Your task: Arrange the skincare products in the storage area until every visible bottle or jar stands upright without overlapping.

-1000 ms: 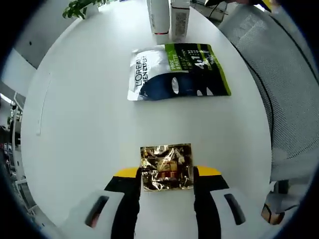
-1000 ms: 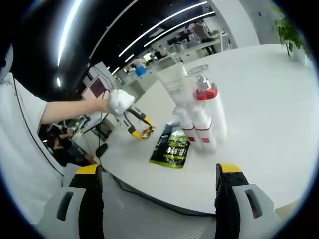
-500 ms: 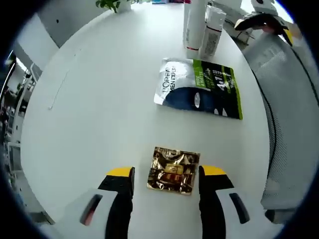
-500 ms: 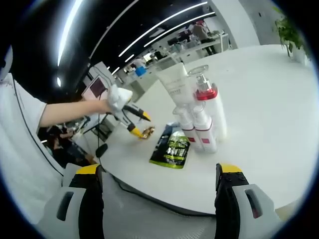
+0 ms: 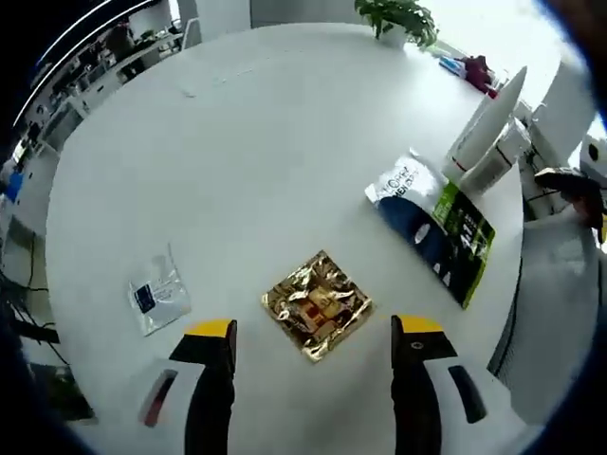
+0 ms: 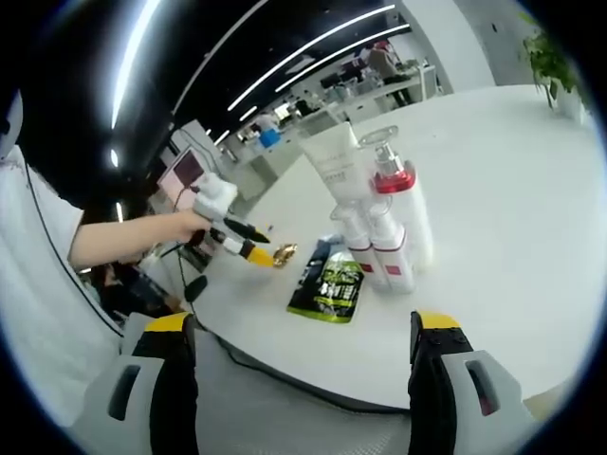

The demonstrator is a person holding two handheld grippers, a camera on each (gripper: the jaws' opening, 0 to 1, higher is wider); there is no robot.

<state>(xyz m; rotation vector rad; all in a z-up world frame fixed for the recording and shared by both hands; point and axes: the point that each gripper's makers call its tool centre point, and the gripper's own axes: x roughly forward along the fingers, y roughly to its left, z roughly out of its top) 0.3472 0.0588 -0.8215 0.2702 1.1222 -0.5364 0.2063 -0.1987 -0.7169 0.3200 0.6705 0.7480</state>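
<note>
Left gripper (image 5: pixel 313 332), jaws wide and empty at lower centre, could skid the crinkled gold foil sachet (image 5: pixel 316 305) when closing.

A crinkled gold foil sachet (image 5: pixel 316 305) (red print at its centre) lies on the white table (image 5: pixel 237 171) near a green-black-white pouch (image 5: pixel 434 224).

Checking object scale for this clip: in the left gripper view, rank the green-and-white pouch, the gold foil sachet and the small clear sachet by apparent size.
1. green-and-white pouch, clearly largest.
2. gold foil sachet.
3. small clear sachet, only slightly smaller; fisheye stretch near the edge makes this pair's order unsure.
</note>
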